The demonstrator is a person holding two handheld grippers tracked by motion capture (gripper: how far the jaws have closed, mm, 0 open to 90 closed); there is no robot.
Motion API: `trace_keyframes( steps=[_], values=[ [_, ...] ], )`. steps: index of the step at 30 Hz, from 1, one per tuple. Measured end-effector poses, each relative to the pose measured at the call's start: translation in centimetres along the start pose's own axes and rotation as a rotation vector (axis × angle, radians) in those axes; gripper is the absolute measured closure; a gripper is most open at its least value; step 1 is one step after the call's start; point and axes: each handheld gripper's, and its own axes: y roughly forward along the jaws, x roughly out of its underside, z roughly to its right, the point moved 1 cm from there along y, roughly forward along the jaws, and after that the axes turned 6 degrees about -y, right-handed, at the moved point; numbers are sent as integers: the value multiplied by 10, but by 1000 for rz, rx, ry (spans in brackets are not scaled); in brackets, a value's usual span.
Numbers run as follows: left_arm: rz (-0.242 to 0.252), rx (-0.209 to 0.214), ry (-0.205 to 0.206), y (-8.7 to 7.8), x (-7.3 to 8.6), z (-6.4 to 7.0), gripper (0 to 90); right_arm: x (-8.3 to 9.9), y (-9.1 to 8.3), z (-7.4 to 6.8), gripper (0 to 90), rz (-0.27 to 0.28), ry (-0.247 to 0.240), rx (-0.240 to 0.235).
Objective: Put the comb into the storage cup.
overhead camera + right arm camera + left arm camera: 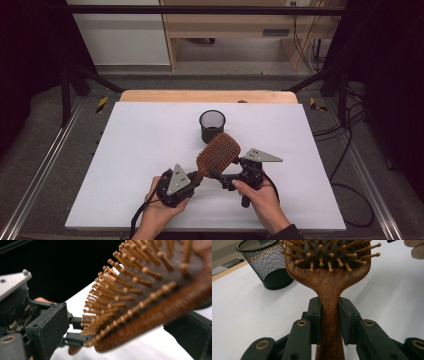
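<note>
Two grippers met at one wooden paddle hairbrush [218, 151] above the near middle of the white table [140, 145]. On the left, the left gripper [192, 178], held in the person's left hand [160, 207], had its jaws closed tight on the brush's handle; in the left gripper view the handle [329, 322] ran straight up between the two black pads, pressed on both sides, with the head and its wooden bristles [329, 255] spreading above. The brush angled up and to the right from that grip, bristles facing upward, its head lifted off the table. Just beyond the head stood a black mesh pen cup [212, 125], upright and near the brush. On the right, the right gripper [216, 175], in the right hand [260, 200], reached toward the brush's head; in the right gripper view its jaws stood apart on either side of the head's edge [140, 322], not pressing on it.
</note>
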Motion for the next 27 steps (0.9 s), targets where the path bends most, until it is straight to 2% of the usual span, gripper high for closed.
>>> trace_keyframes(
  steps=[4,7,12,22,27],
  values=[
    [18,-5,-3,-2,0,0,726,-7,5,-2,85,-13,15,-10],
    [33,-9,-8,-4,-1,-1,726,-17,7,-3,100,-1,22,-13],
    [61,-17,-23,-8,-2,-3,726,-24,7,-3,127,11,26,-11],
    [83,-32,-36,-13,-3,-8,725,-46,8,-4,163,47,14,-14],
    [88,-28,-46,-13,-2,-9,725,-52,8,-2,182,52,27,-22]
  ],
)
